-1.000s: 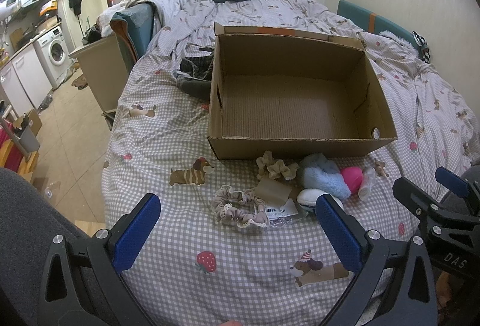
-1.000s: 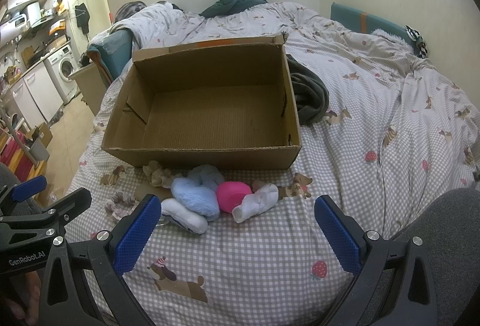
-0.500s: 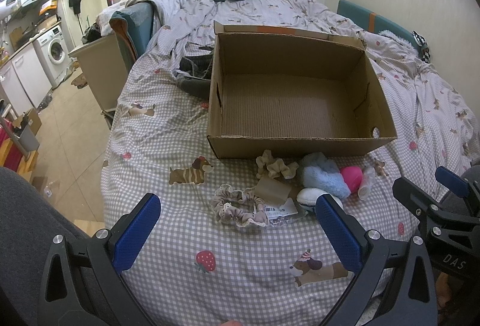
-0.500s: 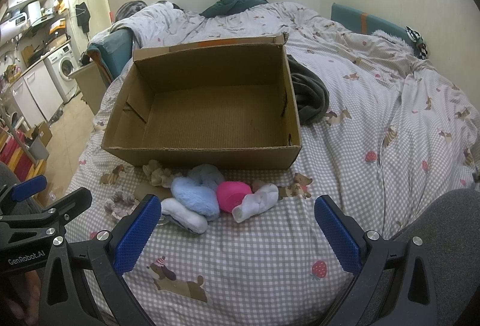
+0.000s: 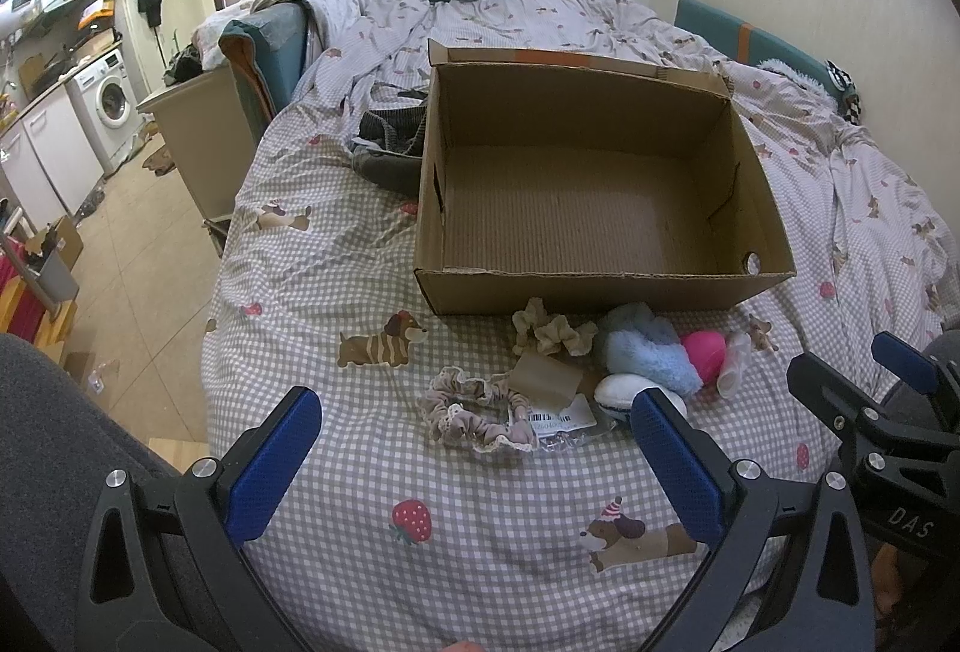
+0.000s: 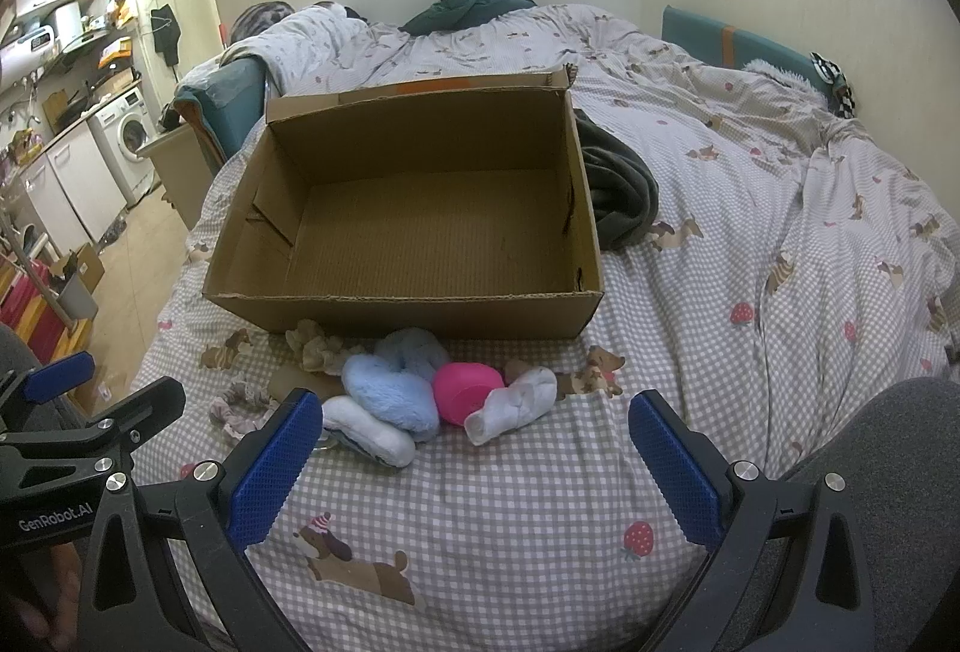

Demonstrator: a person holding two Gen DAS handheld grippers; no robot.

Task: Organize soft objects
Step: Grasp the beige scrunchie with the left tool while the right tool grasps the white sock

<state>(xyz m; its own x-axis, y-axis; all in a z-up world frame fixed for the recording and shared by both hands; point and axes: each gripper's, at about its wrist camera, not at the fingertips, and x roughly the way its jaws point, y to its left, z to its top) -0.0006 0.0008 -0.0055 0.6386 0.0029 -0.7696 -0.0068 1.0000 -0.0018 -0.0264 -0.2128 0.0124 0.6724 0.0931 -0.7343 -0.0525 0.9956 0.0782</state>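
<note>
An empty open cardboard box (image 5: 576,208) (image 6: 420,238) sits on the bed. In front of it lies a cluster of soft things: a beige scrunchie (image 5: 555,335), a pink-grey lace scrunchie (image 5: 474,409), a fluffy blue item (image 5: 645,352) (image 6: 390,388), a pink ball (image 5: 702,355) (image 6: 465,389), a white sock (image 6: 513,403) and a white padded item (image 6: 366,430). My left gripper (image 5: 474,463) is open, hovering just short of the lace scrunchie. My right gripper (image 6: 474,463) is open, just short of the pile. Both are empty.
A dark grey garment (image 6: 618,190) lies beside the box. A card tag and barcode label (image 5: 555,412) lie among the pile. The bed's left edge drops to the floor (image 5: 138,244), with a washing machine (image 5: 111,103) beyond. Rumpled duvet (image 6: 750,112) lies to the right.
</note>
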